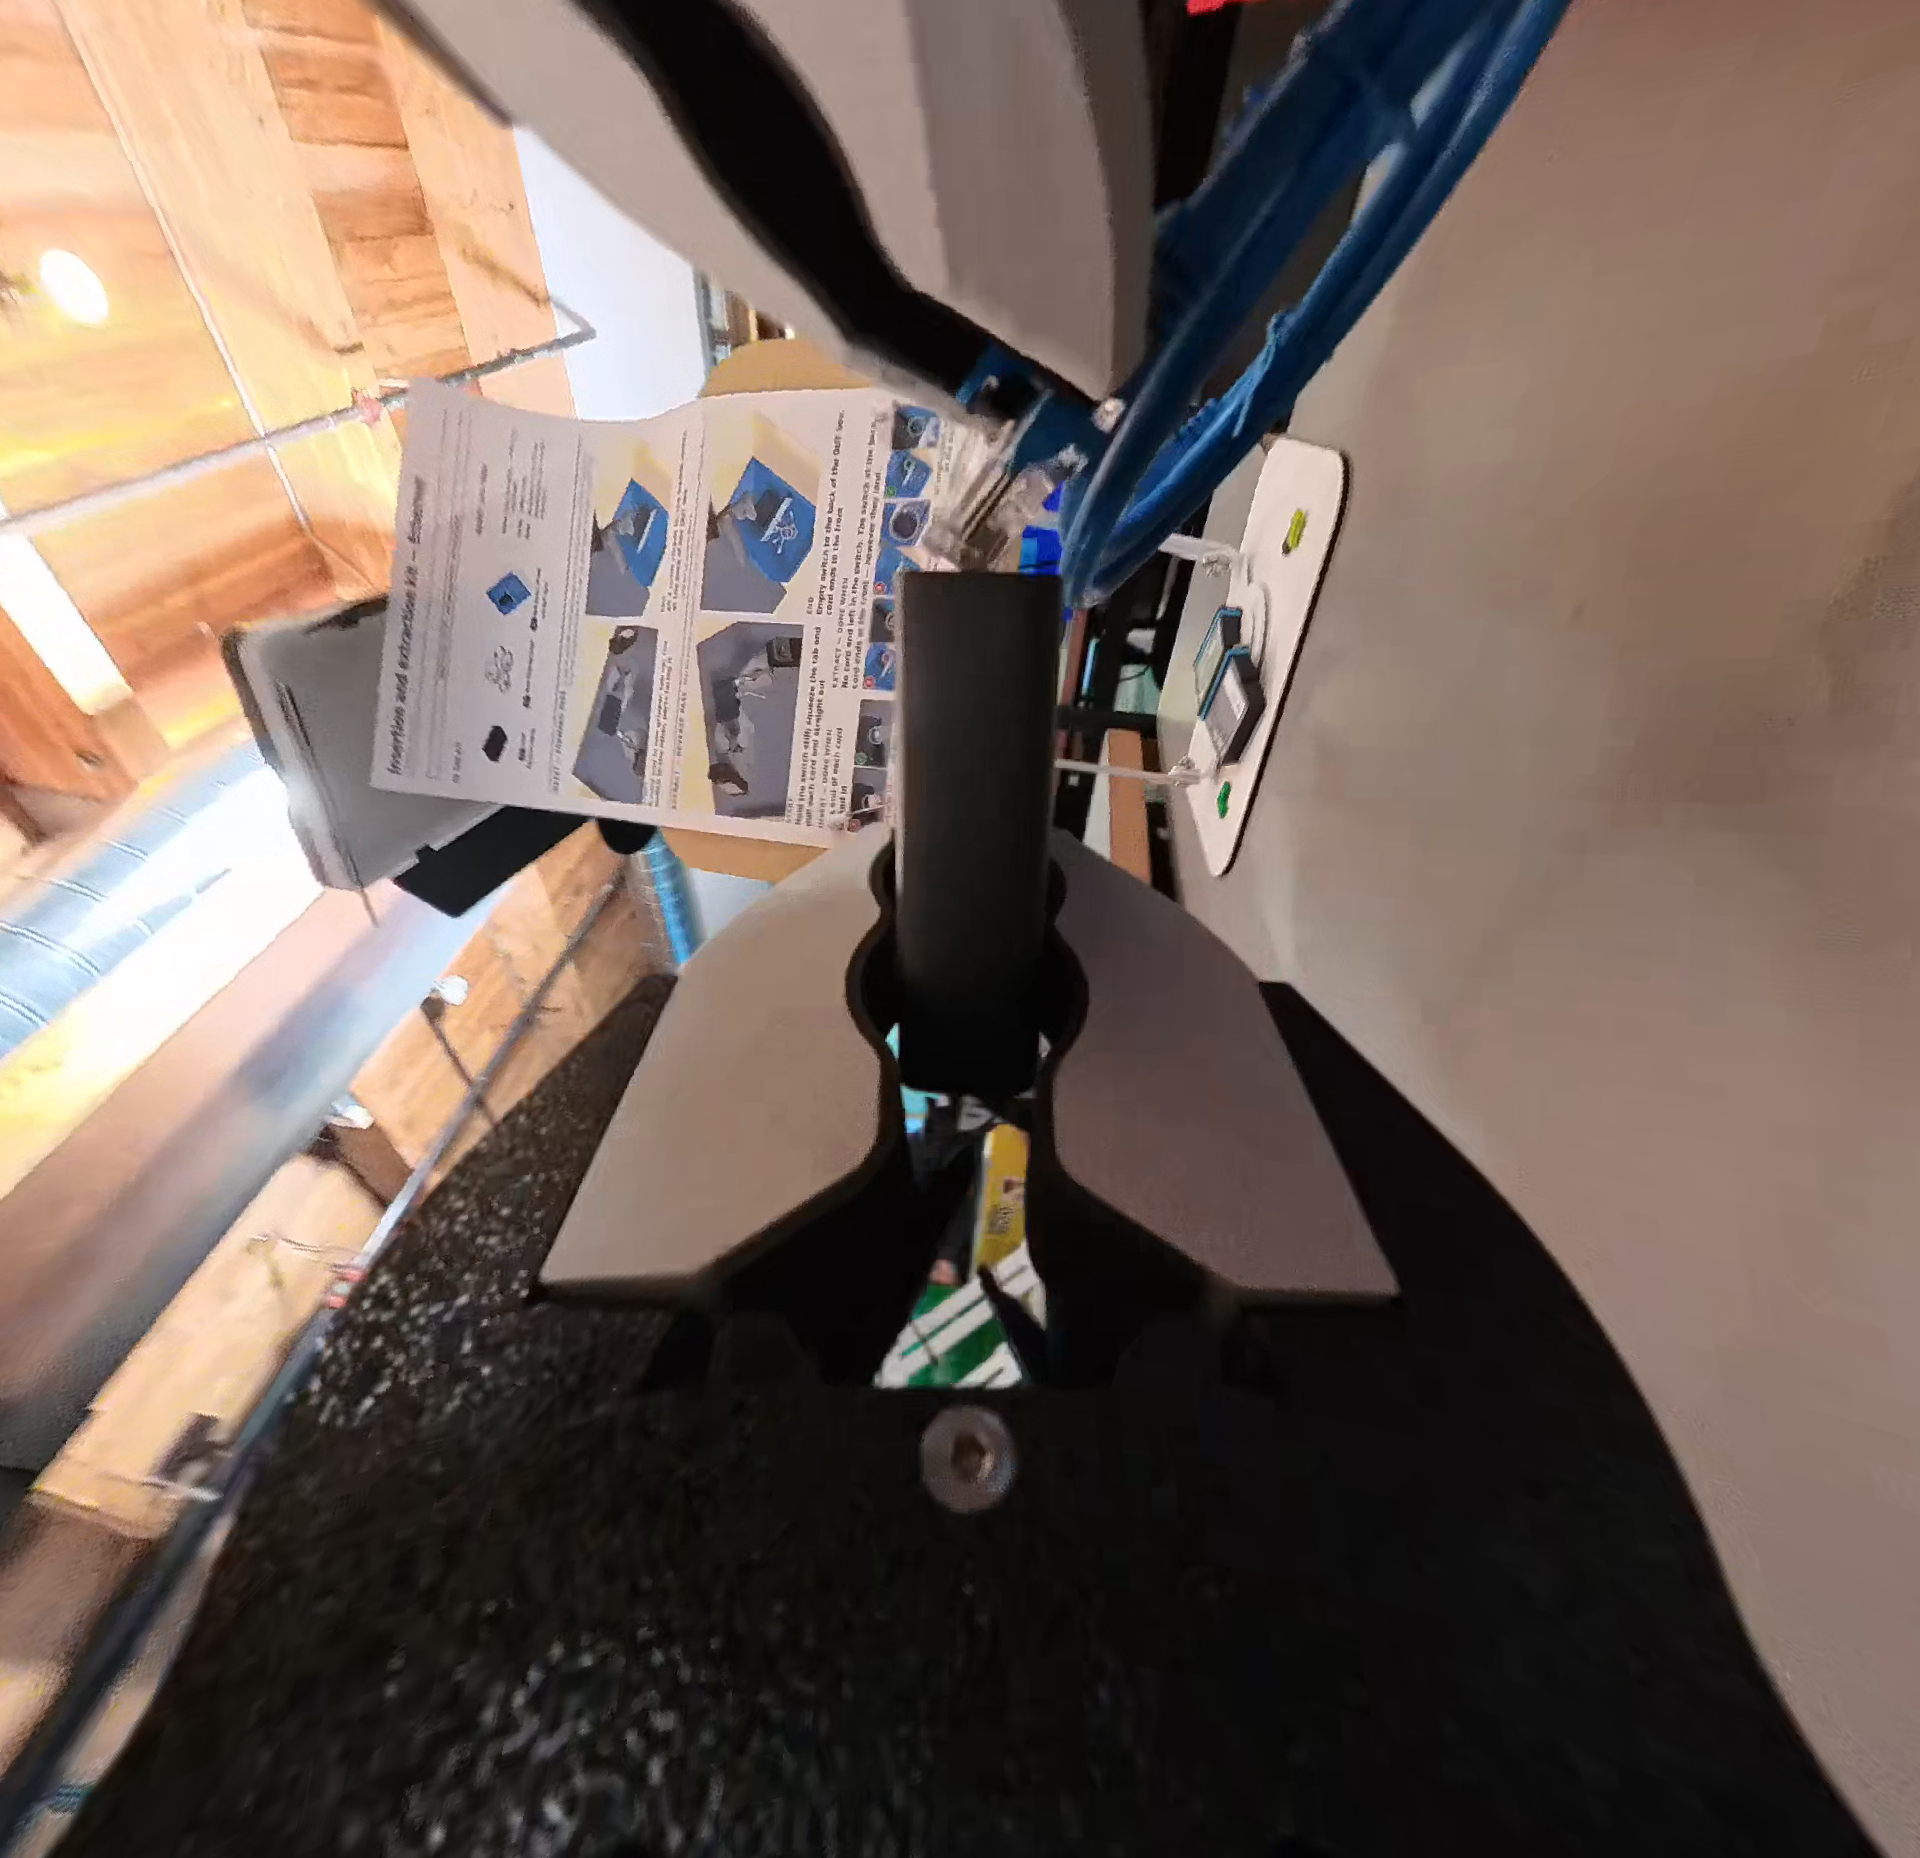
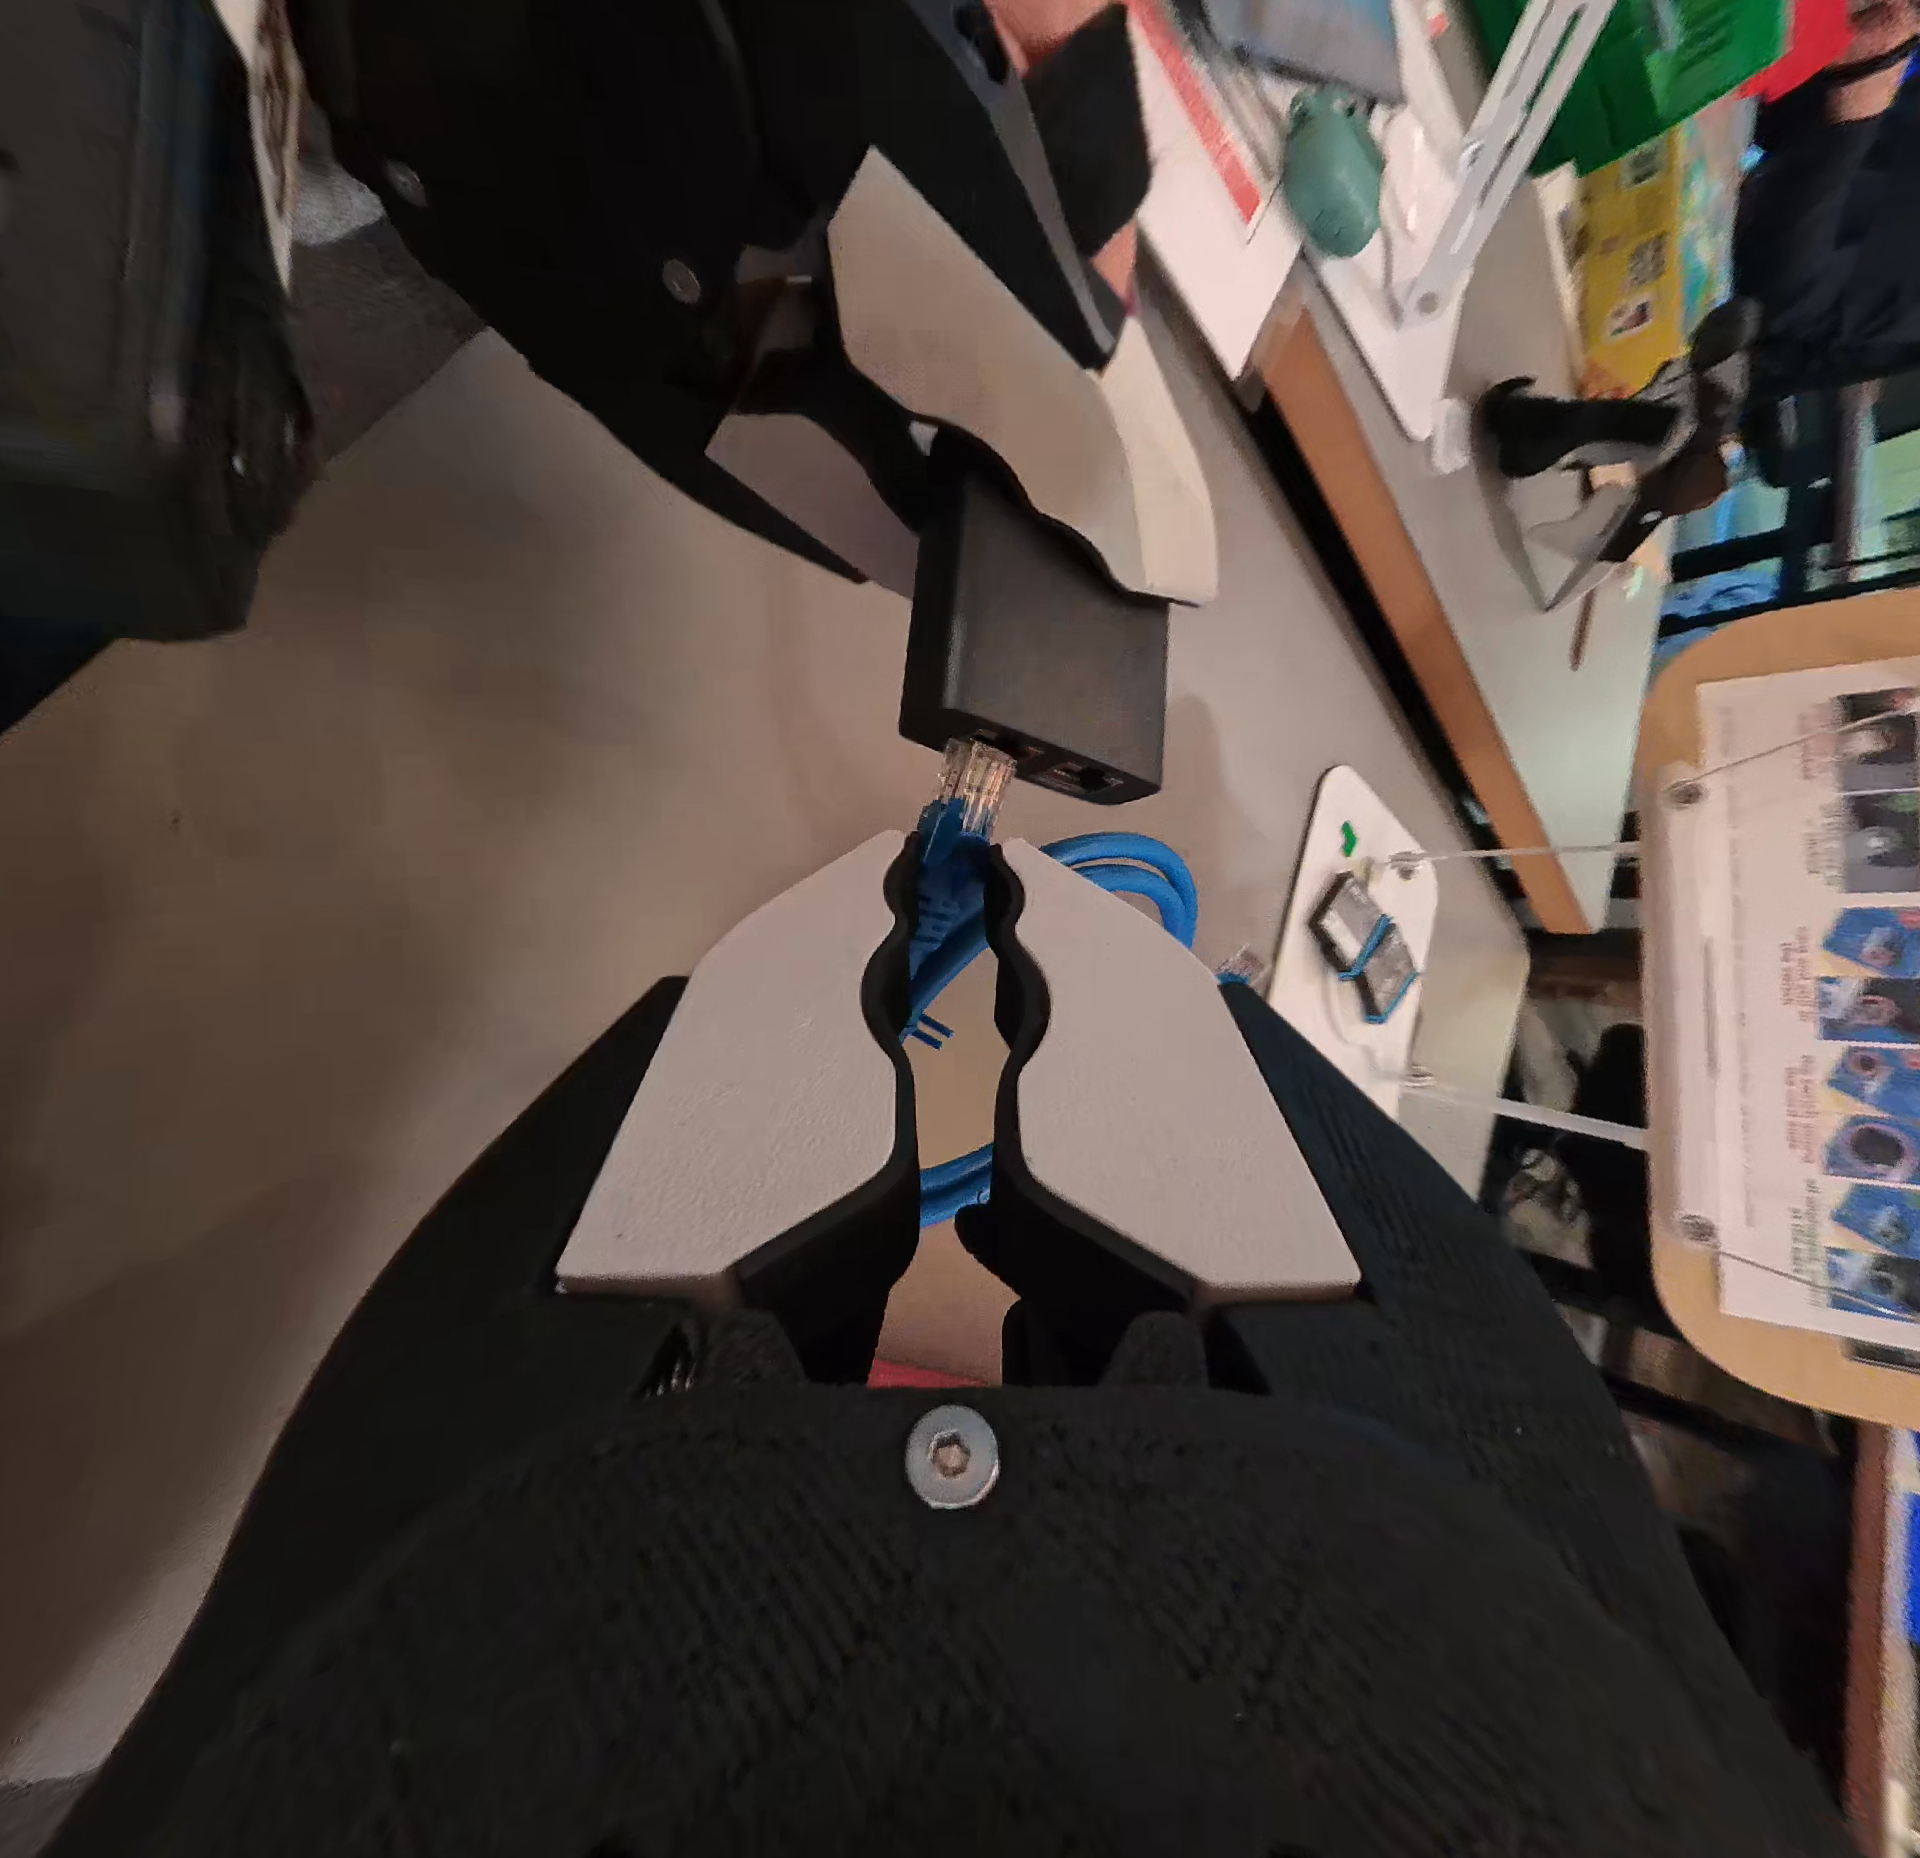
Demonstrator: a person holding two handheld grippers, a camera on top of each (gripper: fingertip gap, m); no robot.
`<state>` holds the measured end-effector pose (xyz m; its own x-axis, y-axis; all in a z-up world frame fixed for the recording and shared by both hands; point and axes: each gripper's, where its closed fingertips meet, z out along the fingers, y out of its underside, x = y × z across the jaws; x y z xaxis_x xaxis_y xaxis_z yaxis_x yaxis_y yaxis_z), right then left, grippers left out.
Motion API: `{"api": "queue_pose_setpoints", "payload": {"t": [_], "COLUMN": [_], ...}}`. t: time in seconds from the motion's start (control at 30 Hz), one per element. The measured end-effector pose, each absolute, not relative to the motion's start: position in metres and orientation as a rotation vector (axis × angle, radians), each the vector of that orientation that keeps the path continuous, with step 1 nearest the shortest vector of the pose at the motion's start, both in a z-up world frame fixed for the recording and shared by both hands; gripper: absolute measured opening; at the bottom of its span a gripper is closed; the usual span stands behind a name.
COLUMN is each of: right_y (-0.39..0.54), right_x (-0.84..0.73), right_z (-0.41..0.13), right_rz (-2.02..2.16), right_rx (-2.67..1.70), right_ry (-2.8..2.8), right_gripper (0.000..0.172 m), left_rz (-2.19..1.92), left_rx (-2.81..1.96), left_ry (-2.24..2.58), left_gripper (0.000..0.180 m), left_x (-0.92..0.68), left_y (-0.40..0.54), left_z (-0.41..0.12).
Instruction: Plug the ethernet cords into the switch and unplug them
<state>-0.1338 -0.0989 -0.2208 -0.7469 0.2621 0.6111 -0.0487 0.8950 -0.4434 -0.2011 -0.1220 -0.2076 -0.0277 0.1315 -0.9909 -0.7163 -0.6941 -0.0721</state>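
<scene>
My left gripper (image 1: 975,878) is shut on the black switch (image 1: 977,769) and holds it up above the grey table; in the right wrist view that gripper (image 2: 1049,520) clamps the switch (image 2: 1039,655) at its far end. My right gripper (image 2: 951,852) is shut on the blue ethernet cord (image 2: 940,878) just behind its clear plug (image 2: 975,778). The plug's tip stands at the leftmost port on the switch's front face; I cannot tell how far it is in. The rest of the cord lies coiled (image 2: 1143,873) on the table. In the left wrist view the blue cord (image 1: 1195,374) runs past the right gripper (image 1: 831,146).
A white pad (image 2: 1340,925) with small blue-banded devices lies on the grey table (image 2: 468,769) to the right. An instruction sheet on a wooden board (image 2: 1787,977) stands behind it. A second clear plug (image 2: 1242,967) lies by the coil. Cluttered desks are beyond the table edge.
</scene>
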Motion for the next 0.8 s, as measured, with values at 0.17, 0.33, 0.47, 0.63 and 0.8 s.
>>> {"api": "queue_pose_setpoints", "payload": {"t": [0.17,0.33,0.47,0.63,0.8], "right_y": [-0.093,-0.093,-0.092,-0.086,-0.089], "right_x": [-0.134,-0.137,-0.134,-0.133,-0.134], "right_z": [-0.234,-0.233,-0.234,-0.232,-0.238], "right_rz": [0.604,0.639,0.611,0.607,0.575], "right_rx": [-0.204,-0.221,-0.210,-0.234,-0.218], "right_ry": [-2.436,-2.428,-2.438,-2.440,-2.459], "right_gripper": [0.010,0.010,0.010,0.010,0.010], "left_rz": [1.871,1.823,1.745,1.718,1.733], "left_rx": [-1.682,-1.732,-1.777,-1.777,-1.774], "left_ry": [0.737,0.779,0.735,0.612,0.657], "left_gripper": [0.021,0.021,0.021,0.021,0.021], "left_x": [-0.200,-0.201,-0.200,-0.207,-0.204], "left_y": [-0.117,-0.116,-0.108,-0.113,-0.111], "left_z": [-0.216,-0.226,-0.233,-0.228,-0.230]}}
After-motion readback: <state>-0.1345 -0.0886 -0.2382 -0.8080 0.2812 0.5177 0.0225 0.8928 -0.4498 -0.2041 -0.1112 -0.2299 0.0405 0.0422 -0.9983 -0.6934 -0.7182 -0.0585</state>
